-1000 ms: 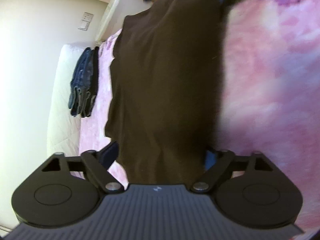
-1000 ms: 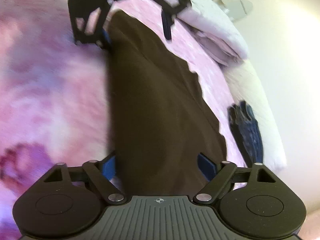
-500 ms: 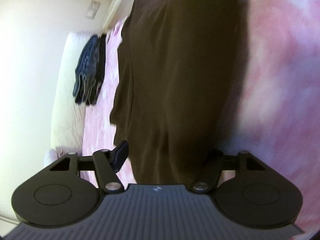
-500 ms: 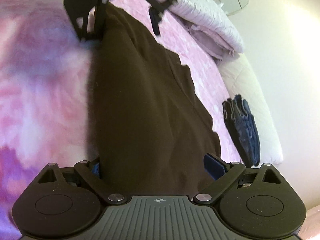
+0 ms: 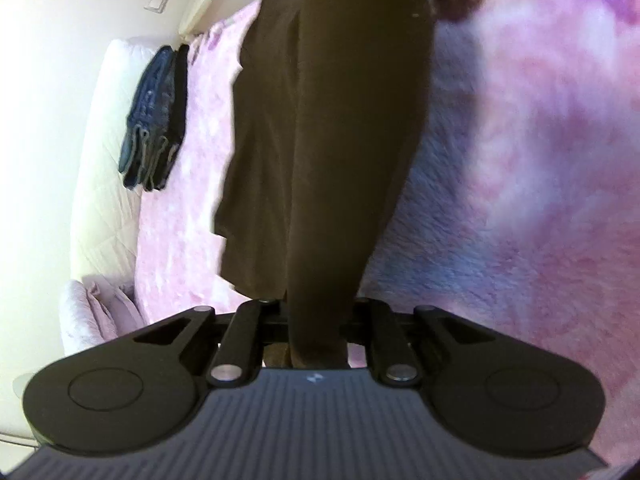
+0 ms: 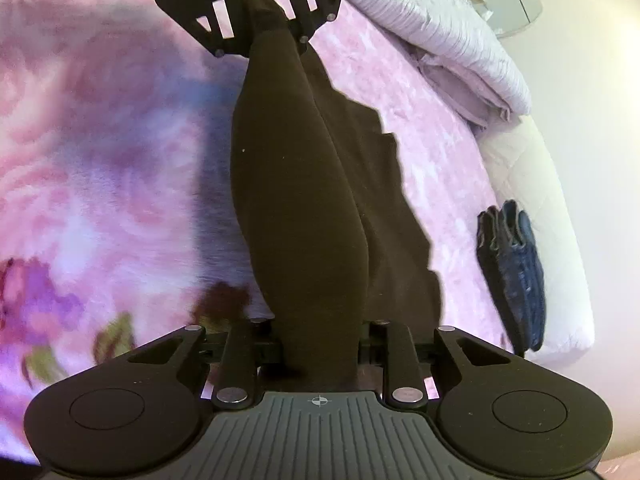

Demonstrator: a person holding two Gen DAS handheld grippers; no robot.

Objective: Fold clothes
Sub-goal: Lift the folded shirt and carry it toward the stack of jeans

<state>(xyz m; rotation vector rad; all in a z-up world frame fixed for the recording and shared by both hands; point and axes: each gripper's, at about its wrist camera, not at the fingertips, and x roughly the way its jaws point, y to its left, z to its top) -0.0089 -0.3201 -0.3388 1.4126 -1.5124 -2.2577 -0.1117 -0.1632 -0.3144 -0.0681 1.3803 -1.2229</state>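
Clearly both tongs are pinching the same dark brown garment, one at each end, and holding it stretched between them above the pink floral blanket. The left gripper is pressed together on a bunched end of the cloth; the right gripper is doing the same at the opposite end. In the right wrist view the left gripper is showing at twelve o'clock, facing back along the fabric. The garment is hanging doubled lengthwise, with a second layer drooping toward the blanket at about two o'clock in that view.

By my judgement a fold is in hand: the cloth is being carried taut, either for laying down flat or for bringing one end over the other. Whichever it is, the next move is calling for even tension, level ends and both grips kept firm until the cloth is resting on the blanket.

A stack of folded jeans is lying well apart at three o'clock, on the white mattress. Both tools are pointing at each other, roughly level.
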